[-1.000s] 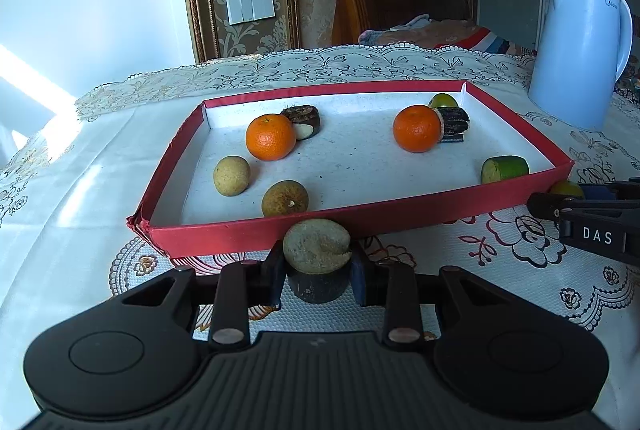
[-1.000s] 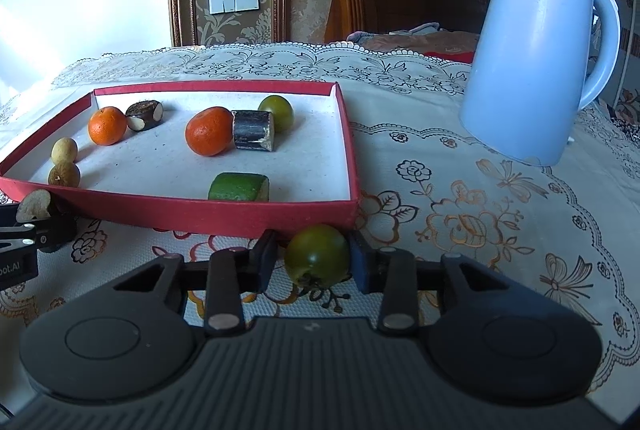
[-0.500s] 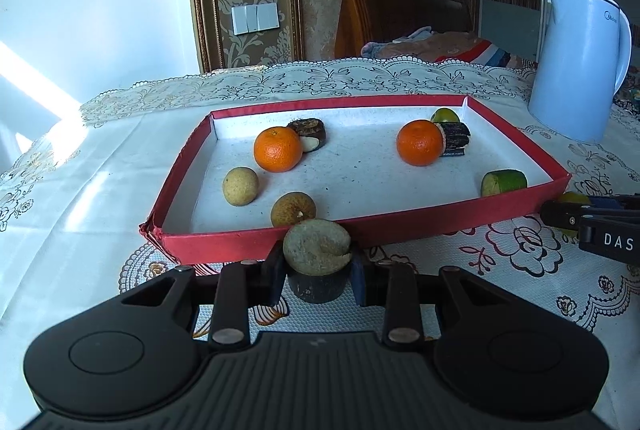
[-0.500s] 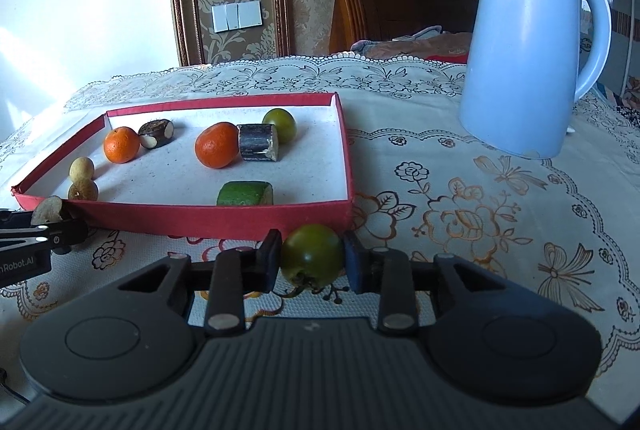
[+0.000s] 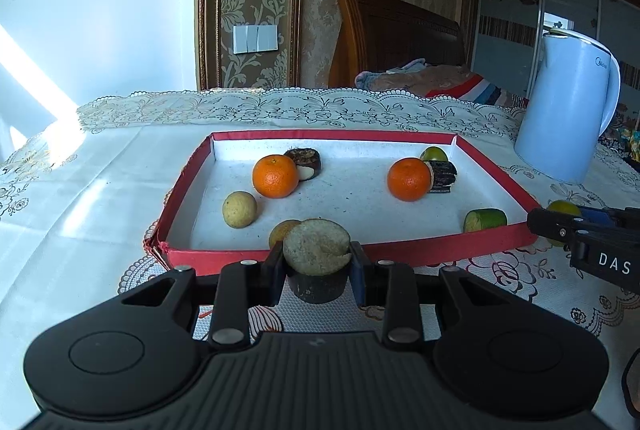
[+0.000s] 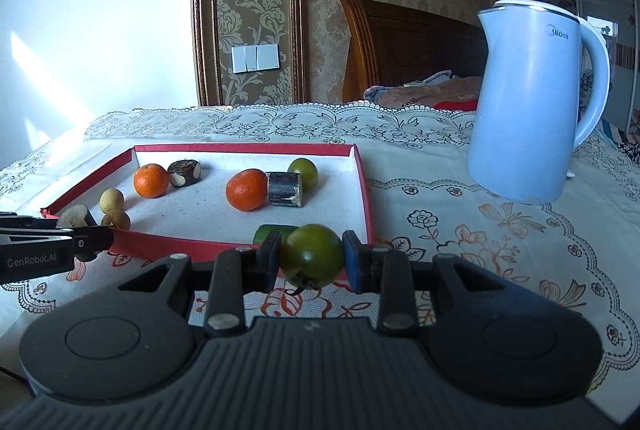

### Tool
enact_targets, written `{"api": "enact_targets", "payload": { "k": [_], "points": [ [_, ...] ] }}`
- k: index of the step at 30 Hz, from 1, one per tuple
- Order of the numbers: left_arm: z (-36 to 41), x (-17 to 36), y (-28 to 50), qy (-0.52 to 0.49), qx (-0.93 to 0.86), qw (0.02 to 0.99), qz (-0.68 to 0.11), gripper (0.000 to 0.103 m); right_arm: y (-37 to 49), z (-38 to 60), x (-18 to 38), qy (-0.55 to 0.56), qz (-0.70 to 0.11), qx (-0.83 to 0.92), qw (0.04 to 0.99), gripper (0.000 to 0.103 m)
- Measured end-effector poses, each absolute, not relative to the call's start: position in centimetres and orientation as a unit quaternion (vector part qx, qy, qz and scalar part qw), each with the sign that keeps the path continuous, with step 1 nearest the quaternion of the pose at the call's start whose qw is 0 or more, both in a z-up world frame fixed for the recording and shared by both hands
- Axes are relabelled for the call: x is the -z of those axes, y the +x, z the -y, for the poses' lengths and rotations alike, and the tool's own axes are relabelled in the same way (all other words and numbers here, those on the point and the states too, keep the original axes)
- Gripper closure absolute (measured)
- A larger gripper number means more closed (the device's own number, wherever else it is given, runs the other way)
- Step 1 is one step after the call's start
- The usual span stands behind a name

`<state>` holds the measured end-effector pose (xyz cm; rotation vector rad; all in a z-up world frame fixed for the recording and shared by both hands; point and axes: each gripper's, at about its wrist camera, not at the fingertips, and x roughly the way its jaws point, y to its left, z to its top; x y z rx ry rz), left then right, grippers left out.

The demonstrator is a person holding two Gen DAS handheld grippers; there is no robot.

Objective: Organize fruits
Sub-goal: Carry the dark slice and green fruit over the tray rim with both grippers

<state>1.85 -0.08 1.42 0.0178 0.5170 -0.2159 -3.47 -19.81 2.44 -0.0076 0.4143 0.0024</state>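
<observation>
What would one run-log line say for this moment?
left gripper: shut on dark-skinned cut fruit | right gripper: shut on green tomato | both at red tray front wall

Lace-edged cloth tablecloth [image 6: 460, 222], glossy plastic kettle [image 6: 524, 102], matt cardboard tray [image 5: 440, 254], polished wooden headboard [image 5: 396, 46]

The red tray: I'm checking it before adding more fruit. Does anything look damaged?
Yes. The red tray's near left corner looks split, with the side wall splaying outward. Otherwise its walls look straight.

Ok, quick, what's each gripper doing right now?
Left gripper: shut on a dark-skinned, pale-fleshed cut fruit piece.
Right gripper: shut on a round green tomato.
</observation>
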Motion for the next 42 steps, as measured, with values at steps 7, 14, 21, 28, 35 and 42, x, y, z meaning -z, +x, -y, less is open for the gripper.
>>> {"api": "enact_targets", "payload": {
  "k": [7, 14, 21, 28, 35, 42],
  "points": [
    [0.7, -2.8, 2.1, 0.023, 0.102, 0.966, -0.238, 0.071, -1.0, 17.9, -3.6, -0.023, -0.209, -0.015, 0.978, 0.072],
    [2.1, -3.4, 5.9, 0.022, 0.084, 0.965, -0.249, 0.071, 3.8, 16.6, -3.5, -0.016, -0.229, -0.006, 0.973, 0.072],
    [2.7, -1.9, 9.9, 0.016, 0.058, 0.959, -0.278, 0.071, 7.3, 16.5, -2.3, -0.005, -0.251, 0.007, 0.968, 0.072],
    [1.8, -0.3, 11.3, 0.004, 0.038, 0.953, -0.299, 0.071, 8.5, 16.4, -2.1, -0.005, -0.247, 0.017, 0.969, 0.072],
    [1.4, 0.3, 12.0, 0.001, 0.021, 0.950, -0.311, 0.071, 8.5, 16.2, -2.0, -0.008, -0.244, 0.022, 0.969, 0.072],
    [1.5, 0.2, 11.9, 0.005, 0.019, 0.951, -0.308, 0.071, 8.5, 16.3, -1.9, -0.009, -0.245, 0.025, 0.969, 0.072]
  ]
}}
